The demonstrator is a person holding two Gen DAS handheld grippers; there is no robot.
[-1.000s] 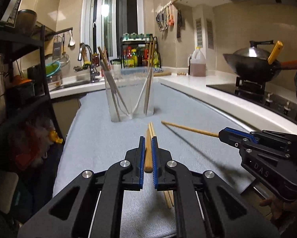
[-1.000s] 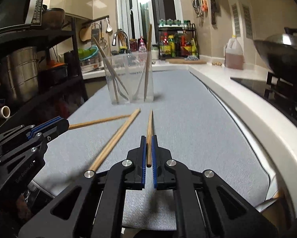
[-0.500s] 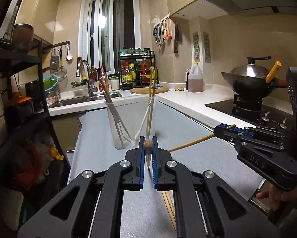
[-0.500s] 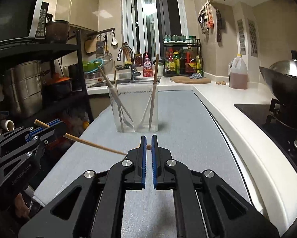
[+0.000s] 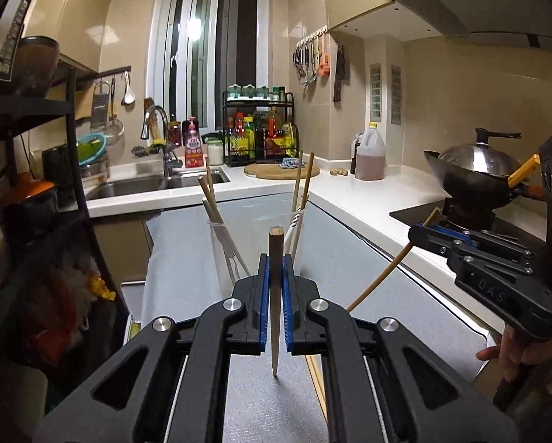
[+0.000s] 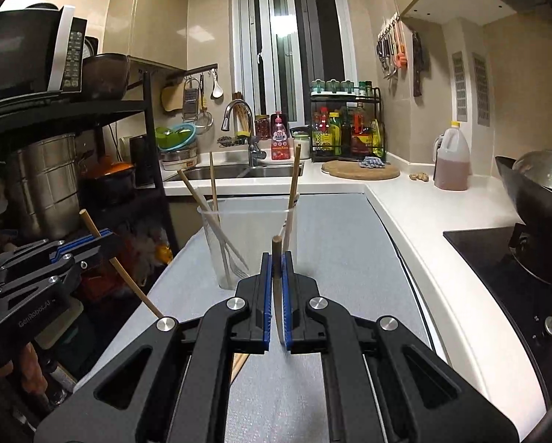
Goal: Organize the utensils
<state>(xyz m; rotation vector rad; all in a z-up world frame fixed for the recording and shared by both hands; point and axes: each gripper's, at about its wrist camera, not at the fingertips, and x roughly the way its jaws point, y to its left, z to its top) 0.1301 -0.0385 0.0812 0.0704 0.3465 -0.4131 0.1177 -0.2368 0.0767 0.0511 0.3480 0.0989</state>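
The left gripper (image 5: 275, 288) is clenched on a wooden chopstick (image 5: 275, 295), held near-upright with its blunt end up and its tapered tip hanging above the grey mat (image 5: 187, 243). The right gripper (image 6: 275, 291) likewise grasps a second chopstick (image 6: 276, 254), also steeply tilted. Beyond both, at the mat's far middle, stands the clear utensil cup (image 6: 254, 236), holding further chopsticks and pale cutlery; loose chopsticks (image 5: 318, 376) lie on the mat near the grippers.
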